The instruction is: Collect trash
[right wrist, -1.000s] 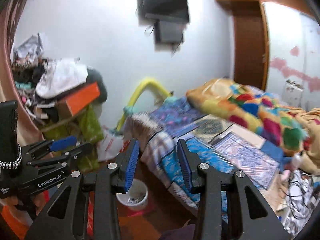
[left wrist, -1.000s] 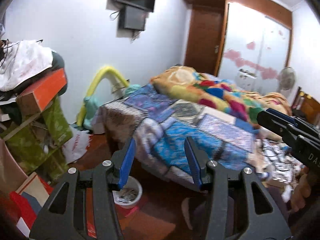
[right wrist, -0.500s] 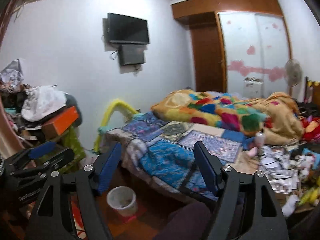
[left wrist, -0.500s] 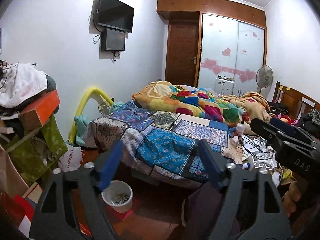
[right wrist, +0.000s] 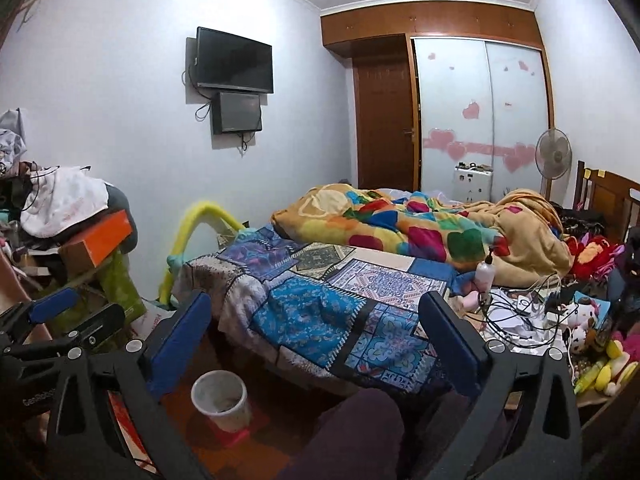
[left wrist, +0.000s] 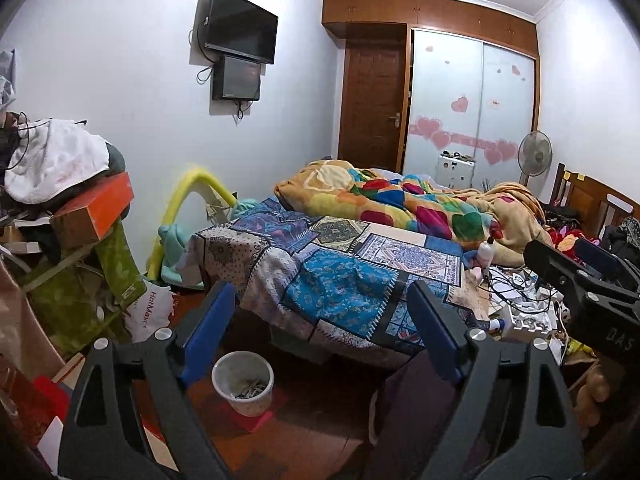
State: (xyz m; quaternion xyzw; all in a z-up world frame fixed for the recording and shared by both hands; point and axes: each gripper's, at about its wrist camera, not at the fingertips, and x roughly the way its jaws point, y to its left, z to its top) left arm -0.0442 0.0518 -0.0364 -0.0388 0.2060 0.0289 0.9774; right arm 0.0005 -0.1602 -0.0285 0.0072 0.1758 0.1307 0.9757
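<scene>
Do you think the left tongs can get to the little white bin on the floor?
Probably yes: the left tongs are open and empty, and nothing shows between them and the white bin, which stands on bare floor.

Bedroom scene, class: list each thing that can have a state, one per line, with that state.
Left gripper: open, jaws just widened, nothing between.
Right gripper: open, jaws just widened, nothing between.
Waste bin: upright, scraps at bottom.
Door: shut.
Television: off.
Wardrobe doors: slid shut.
Bed: unmade.

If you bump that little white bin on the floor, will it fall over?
Probably, quite easily. The white bin looks like thin plastic with only a few scraps at the bottom, so it is likely light. It narrows toward its base and stands on a red mat, so a push near the rim may tip it.
</scene>
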